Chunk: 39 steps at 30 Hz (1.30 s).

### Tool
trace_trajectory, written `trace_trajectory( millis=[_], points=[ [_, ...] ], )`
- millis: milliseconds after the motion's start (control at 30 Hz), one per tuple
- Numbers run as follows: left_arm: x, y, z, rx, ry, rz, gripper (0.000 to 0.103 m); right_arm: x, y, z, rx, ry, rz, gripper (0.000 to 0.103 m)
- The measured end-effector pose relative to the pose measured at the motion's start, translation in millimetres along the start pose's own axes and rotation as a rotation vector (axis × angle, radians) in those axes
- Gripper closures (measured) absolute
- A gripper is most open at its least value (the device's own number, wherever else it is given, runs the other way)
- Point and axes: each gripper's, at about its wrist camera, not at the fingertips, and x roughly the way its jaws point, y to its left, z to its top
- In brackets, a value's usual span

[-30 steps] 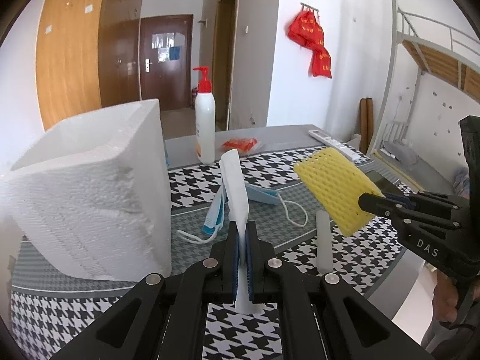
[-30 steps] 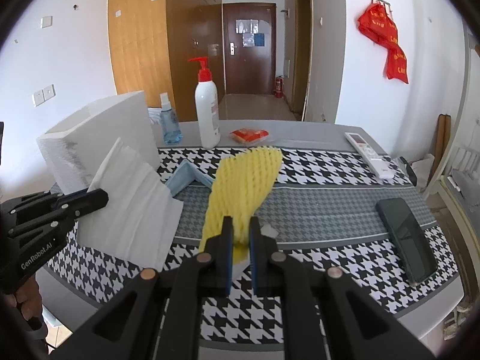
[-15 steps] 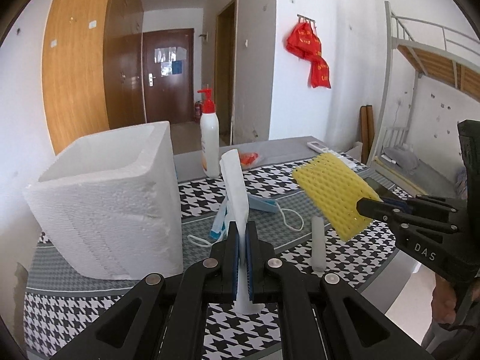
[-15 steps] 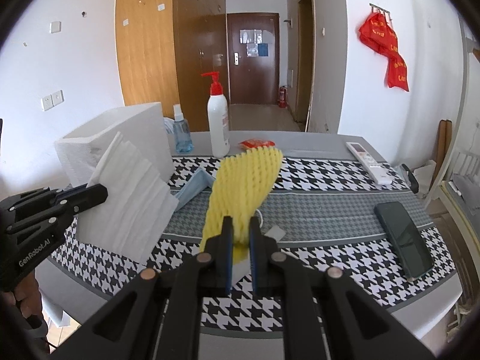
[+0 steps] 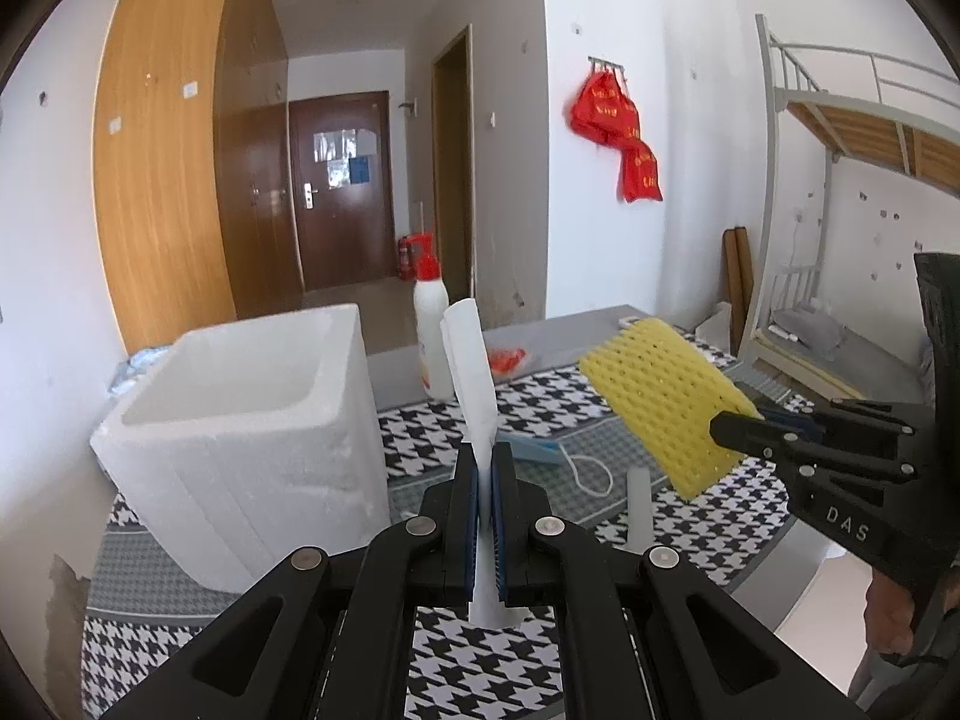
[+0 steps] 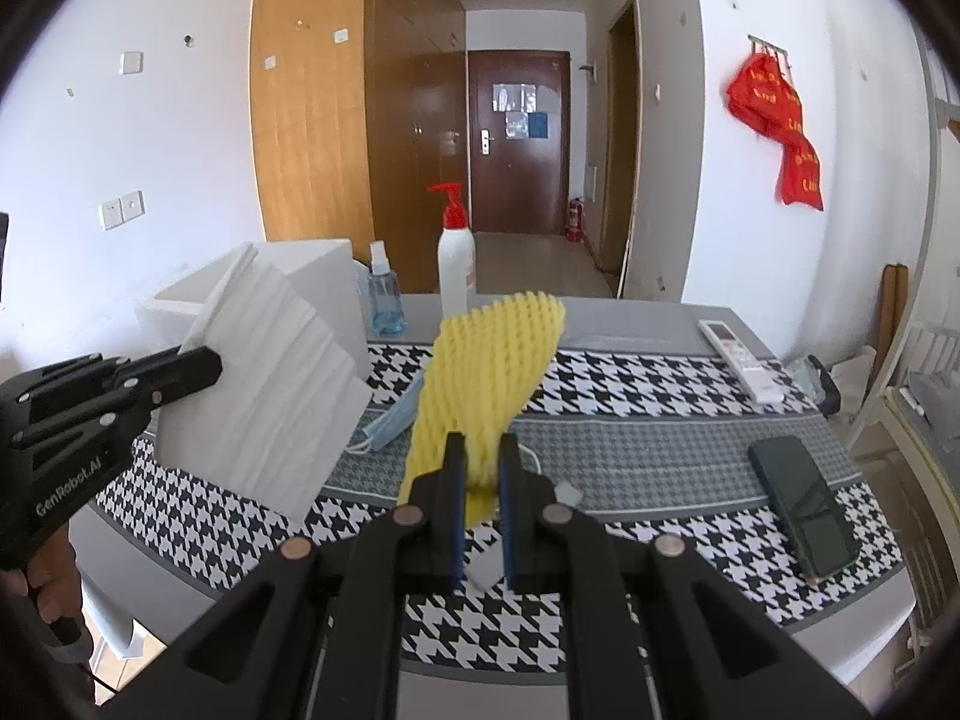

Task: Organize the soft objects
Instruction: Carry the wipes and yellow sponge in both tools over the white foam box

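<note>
Both grippers have risen since a second ago; foam box [image 5: 252, 420] interior now shows, left of frame. Left gripper [image 5: 485, 516] jaws clenched on one white tissue [image 5: 471, 372]; right gripper [image 6: 482, 504] jaws clenched on one yellow foam net [image 6: 492, 378], both above bench [image 6: 630, 438]. One face mask [image 6: 390, 420] lies mid-frame.

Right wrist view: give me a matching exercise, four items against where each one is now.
Items:
1. yellow foam fruit net
2. white folded tissue stack
3. dark flat phone
4. light blue face mask

Places:
A. in left claw
B. flat on table, right side
C. in right claw
D. on table, behind the net

Pairs: 1-C, 2-A, 3-B, 4-D
</note>
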Motion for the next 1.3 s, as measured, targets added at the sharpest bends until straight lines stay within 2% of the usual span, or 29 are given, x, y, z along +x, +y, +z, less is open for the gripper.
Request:
trace_trajectory(
  millis=[567,1300],
  points=[
    [-10,10,25,0.017,-0.058,0.043,0.099,-7,8,24,-0.024,-0.072,0.011,0.091],
    [-35,28,67,0.029,-0.192,0.13,0.099,-6,20,45,-0.045,-0.122,0.057,0.091]
  ],
)
